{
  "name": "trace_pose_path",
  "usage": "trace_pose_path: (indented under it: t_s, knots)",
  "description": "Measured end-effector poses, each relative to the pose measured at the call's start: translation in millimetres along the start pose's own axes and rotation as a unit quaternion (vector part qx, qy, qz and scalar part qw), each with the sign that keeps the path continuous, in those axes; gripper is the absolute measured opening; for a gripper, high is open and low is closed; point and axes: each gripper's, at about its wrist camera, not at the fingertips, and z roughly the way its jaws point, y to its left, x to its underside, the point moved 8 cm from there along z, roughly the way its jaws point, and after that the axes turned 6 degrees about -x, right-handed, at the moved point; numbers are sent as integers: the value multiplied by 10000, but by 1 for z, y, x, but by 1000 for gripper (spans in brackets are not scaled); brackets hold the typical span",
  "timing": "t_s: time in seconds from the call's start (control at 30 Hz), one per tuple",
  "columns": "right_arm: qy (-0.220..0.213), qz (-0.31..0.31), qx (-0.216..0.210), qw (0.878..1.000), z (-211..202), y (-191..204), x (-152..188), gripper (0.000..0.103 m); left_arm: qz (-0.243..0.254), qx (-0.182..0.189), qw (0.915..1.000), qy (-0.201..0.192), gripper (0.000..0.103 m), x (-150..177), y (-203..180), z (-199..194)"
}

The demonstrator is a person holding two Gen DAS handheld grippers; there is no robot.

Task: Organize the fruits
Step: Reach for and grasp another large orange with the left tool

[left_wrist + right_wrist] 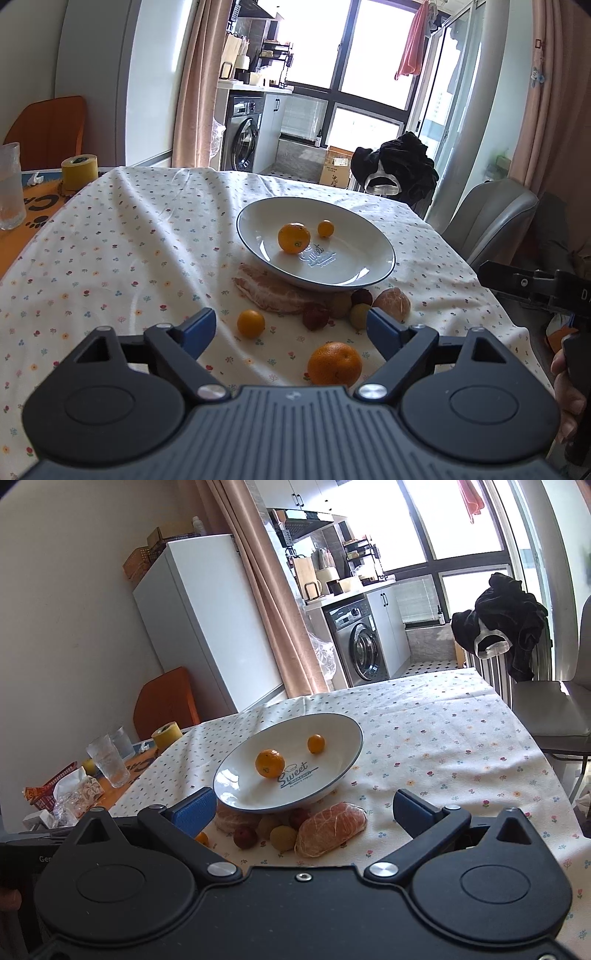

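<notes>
A white plate [369, 254] with a dark rim holds an orange [294, 238] and a small kumquat [325, 228]; the plate also shows in the right wrist view [332, 775]. In front of it lie a peeled pomelo piece [273, 291], a peeled mandarin [392, 303], several small red and yellow fruits [341, 304], a kumquat [250, 324] and a large orange [334, 363]. My left gripper [291, 328] is open, above the large orange. My right gripper [303, 812] is open, just before the peeled pomelo piece [330, 829] and small fruits [282, 837].
The table wears a flowered cloth [129, 240]. A yellow tape roll [79, 171] and a glass [9, 186] stand at the left; glasses [109, 760] and wrappers show in the right wrist view. A grey chair [491, 218] stands at the right edge.
</notes>
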Motion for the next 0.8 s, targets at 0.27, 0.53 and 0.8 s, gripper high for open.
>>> trace_pose_path:
  t_s: [0.27, 0.53, 0.8]
  knots:
    - [-135, -28, 139, 9998, -20, -8, -1, 103, 36, 43, 10000, 29, 87, 5, -8, -4]
    - [93, -146, 56, 9998, -26, -11, 7, 103, 114, -45, 9999, 34, 87, 11, -11, -6]
    - [255, -196, -32, 9995, -25, -10, 16, 103, 69, 84, 9999, 121, 81, 17, -14, 0]
